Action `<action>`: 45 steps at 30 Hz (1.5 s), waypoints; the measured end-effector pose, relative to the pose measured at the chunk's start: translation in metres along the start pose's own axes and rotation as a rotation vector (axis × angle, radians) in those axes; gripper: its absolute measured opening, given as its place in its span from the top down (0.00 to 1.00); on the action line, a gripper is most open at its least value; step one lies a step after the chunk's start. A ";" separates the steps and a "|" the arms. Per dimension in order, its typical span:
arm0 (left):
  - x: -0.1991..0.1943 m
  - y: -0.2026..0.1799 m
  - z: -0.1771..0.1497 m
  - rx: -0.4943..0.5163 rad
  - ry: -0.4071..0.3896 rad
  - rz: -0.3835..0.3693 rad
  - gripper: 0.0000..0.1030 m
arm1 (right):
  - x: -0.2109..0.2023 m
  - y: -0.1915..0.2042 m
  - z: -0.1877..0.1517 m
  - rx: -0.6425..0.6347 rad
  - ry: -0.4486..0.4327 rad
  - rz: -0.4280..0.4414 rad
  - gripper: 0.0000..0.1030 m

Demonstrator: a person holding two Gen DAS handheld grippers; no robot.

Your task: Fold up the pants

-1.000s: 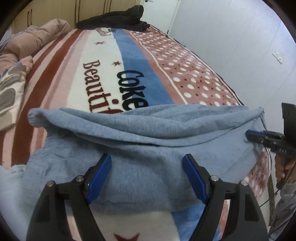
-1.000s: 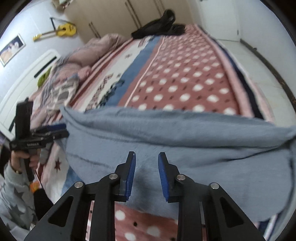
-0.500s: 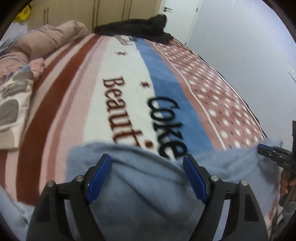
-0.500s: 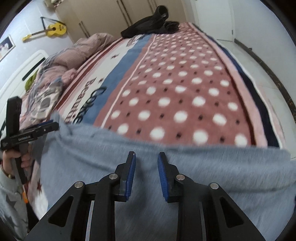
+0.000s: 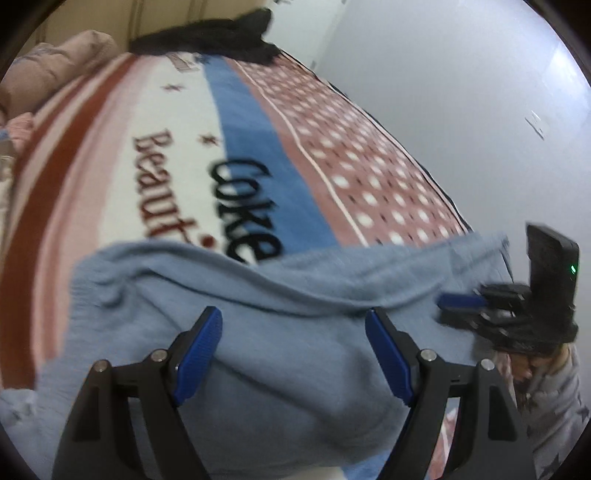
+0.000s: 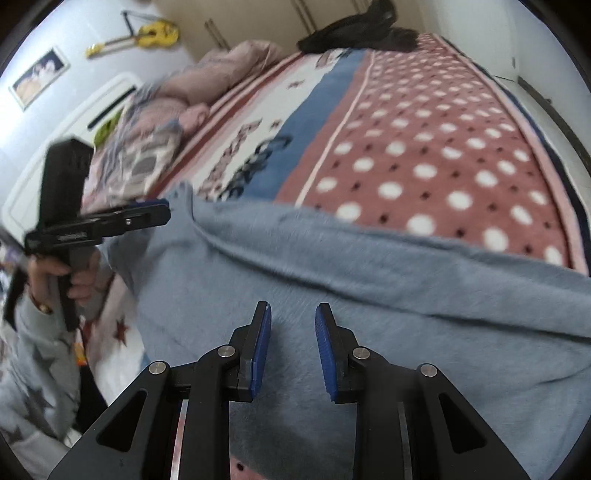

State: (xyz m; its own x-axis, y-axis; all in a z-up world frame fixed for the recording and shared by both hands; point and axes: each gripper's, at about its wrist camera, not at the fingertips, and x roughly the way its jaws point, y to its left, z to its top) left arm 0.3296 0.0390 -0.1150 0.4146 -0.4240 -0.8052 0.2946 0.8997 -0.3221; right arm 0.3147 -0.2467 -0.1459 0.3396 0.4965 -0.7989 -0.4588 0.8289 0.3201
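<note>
Pants (image 5: 280, 350) edge swings back up the bed (image 5: 258, 122) from where it sat half a second ago, covering the lettering's lower end again. My right tongs (image 6: 291, 347) now gape wider; left tongs (image 5: 293, 354) unchanged.

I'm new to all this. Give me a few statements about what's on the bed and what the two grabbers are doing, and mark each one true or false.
1. The pants are light blue. True.
2. The left gripper has its jaws spread wide over the fabric. True.
3. The blanket on the bed is plain white. False: it has stripes, white dots on dusty red, and lettering.
4. A yellow guitar hangs on the wall. True.
5. The right gripper is clamped shut on a pillow. False: a gap shows between its fingers, above the pants.
6. Dark clothing lies at the bed's far end. True.
</note>
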 end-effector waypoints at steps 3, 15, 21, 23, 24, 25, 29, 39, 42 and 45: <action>0.011 -0.010 -0.001 0.028 0.026 0.010 0.25 | 0.007 -0.004 0.010 0.015 -0.015 -0.026 0.84; 0.042 0.008 0.040 -0.077 -0.051 0.126 0.25 | 0.014 -0.034 0.048 0.064 -0.087 -0.217 0.84; 0.011 0.001 0.033 -0.036 -0.106 0.116 0.25 | -0.017 -0.043 0.036 0.095 -0.124 -0.194 0.80; 0.000 -0.002 0.022 -0.031 -0.088 0.092 0.25 | -0.032 -0.042 0.024 0.097 -0.136 -0.186 0.80; -0.005 -0.002 0.014 -0.033 -0.079 0.077 0.25 | -0.043 -0.044 0.014 0.107 -0.144 -0.176 0.80; -0.008 -0.002 0.007 -0.037 -0.070 0.067 0.25 | -0.049 -0.046 0.007 0.116 -0.146 -0.168 0.80; -0.010 -0.003 -0.021 -0.042 -0.033 0.069 0.25 | -0.067 -0.066 -0.021 0.165 -0.153 -0.198 0.80; -0.002 -0.005 -0.037 -0.061 0.004 0.108 0.25 | -0.097 -0.171 -0.024 0.335 -0.208 -0.407 0.80; -0.004 -0.021 -0.028 -0.028 -0.018 0.109 0.25 | -0.108 -0.194 -0.010 0.343 -0.257 -0.453 0.80; -0.008 -0.037 -0.021 -0.012 -0.033 0.103 0.25 | -0.125 -0.202 -0.007 0.350 -0.279 -0.456 0.79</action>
State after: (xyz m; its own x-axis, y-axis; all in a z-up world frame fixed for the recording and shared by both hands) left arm 0.2970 0.0113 -0.1070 0.4706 -0.3323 -0.8174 0.2387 0.9398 -0.2446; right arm 0.3592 -0.4780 -0.1138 0.6604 0.0836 -0.7462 0.0617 0.9844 0.1648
